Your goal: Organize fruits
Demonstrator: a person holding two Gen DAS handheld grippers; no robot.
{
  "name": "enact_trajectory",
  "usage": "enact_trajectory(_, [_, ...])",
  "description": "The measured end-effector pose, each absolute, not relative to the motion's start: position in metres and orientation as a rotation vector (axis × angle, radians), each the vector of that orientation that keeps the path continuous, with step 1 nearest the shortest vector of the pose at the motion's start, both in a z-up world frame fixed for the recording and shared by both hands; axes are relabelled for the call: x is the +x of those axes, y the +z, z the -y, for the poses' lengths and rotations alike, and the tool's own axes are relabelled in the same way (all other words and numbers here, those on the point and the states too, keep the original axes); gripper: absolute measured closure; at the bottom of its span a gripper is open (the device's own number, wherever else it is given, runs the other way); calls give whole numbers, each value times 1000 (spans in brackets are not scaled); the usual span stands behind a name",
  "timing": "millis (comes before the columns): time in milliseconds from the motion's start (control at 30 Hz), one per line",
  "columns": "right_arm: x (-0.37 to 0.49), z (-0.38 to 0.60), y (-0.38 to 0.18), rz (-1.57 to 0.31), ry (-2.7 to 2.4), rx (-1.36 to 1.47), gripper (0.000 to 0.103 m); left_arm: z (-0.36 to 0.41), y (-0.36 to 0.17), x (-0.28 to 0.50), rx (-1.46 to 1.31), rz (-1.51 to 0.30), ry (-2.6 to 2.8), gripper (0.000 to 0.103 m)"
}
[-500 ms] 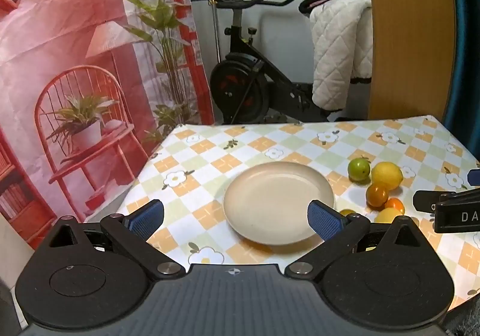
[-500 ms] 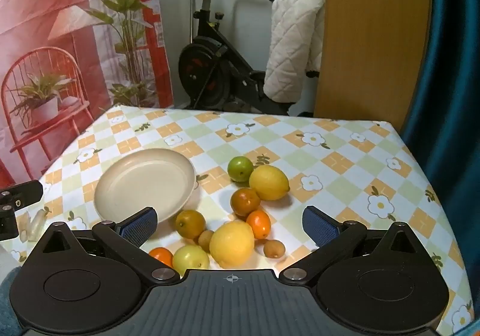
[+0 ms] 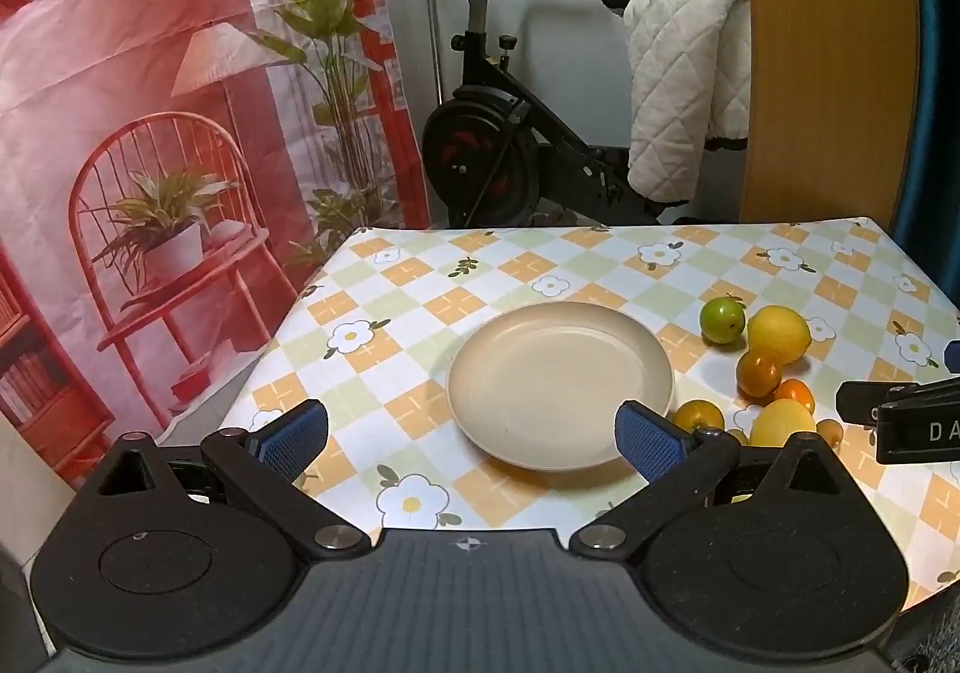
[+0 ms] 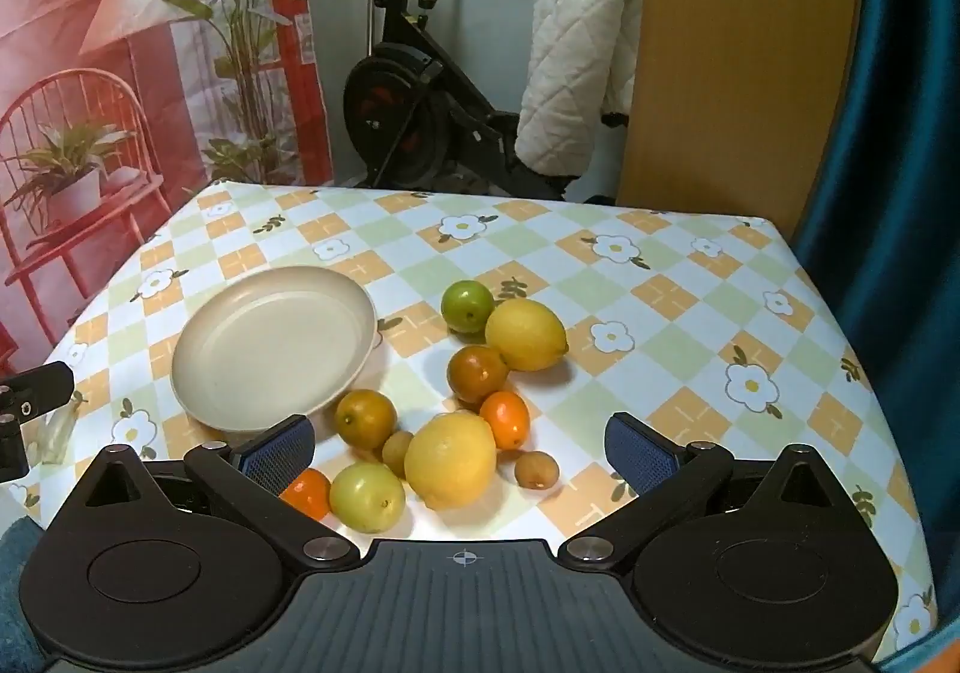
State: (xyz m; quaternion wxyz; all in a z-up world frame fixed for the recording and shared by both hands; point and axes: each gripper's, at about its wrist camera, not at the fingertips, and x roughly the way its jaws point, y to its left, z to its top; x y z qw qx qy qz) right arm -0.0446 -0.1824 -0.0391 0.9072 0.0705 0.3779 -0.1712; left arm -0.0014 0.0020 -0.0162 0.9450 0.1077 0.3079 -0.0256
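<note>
Both grippers, left (image 3: 471, 436) and right (image 4: 459, 448), held wide, empty. Plate (image 4: 198, 373) bare. Near lemon (image 4: 450, 460) is best straddled squarely; neighbouring fruit should be avoided.

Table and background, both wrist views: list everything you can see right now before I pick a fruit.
plate: one, beige, empty, left of the fruit
lemons: two, yellow, one near, one far
green fruit: one, farthest of the group
yellow-green fruit: one, nearest
brownish-orange fruits: two, mid-group
small orange fruits: two
small tan fruits: two
tablecloth: one, checked, floral
exercise bike: one, black, behind table
white quilt: one, draped behind
left gripper: open, empty
right gripper: open, empty
</note>
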Motion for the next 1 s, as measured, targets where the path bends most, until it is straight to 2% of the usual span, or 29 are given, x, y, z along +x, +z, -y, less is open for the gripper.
enact_trajectory(1000, [-46,186,-33,-765,-356,141,0,-4,-5,0,215,-621,-37,0])
